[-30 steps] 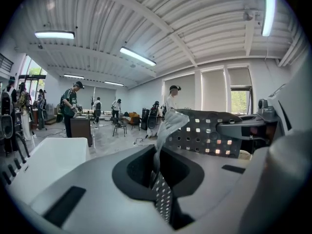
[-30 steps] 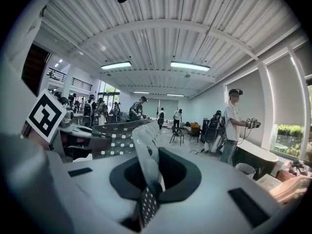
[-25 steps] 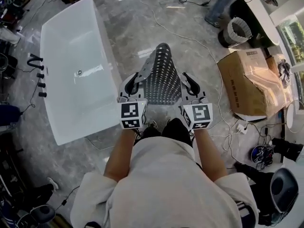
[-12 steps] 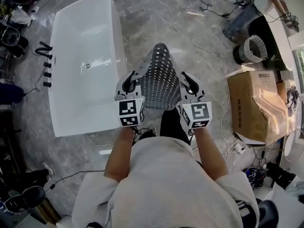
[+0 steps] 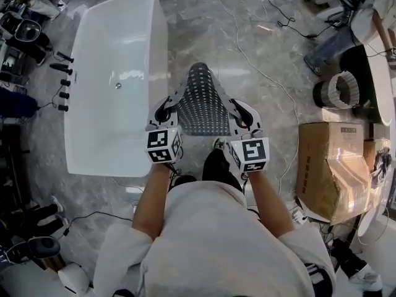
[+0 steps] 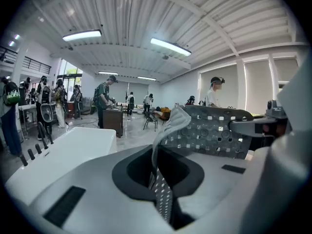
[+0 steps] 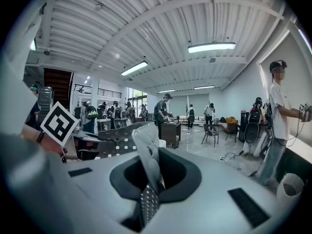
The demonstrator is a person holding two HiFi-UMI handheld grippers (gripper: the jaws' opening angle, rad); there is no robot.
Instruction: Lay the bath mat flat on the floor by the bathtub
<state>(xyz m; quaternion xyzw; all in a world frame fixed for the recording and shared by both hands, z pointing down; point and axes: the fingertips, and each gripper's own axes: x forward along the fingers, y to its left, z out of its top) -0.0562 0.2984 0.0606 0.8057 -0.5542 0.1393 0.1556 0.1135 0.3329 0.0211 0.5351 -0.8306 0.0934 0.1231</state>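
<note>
A dark grey bath mat (image 5: 201, 104) dotted with pale holes hangs in the air between my two grippers, just right of the white bathtub (image 5: 117, 79). My left gripper (image 5: 167, 111) is shut on the mat's near left corner, and in the left gripper view a strip of the mat (image 6: 163, 199) is pinched between the jaws of that gripper (image 6: 165, 213). My right gripper (image 5: 240, 112) is shut on the near right corner; in the right gripper view the mat's edge (image 7: 146, 165) stands up from the closed jaws of the right gripper (image 7: 146, 211). The mat's far end droops toward the grey floor.
A cardboard box (image 5: 334, 166) sits on the floor at the right, with a round bin (image 5: 343, 91) beyond it. A white cable (image 5: 260, 67) snakes across the marble floor. Taps (image 5: 62, 82) line the tub's left side. Clutter lies along the left edge. People stand in the distance.
Both grippers have carried the mat along beside the tub and a little lower. The box has slid nearer in view at the right.
</note>
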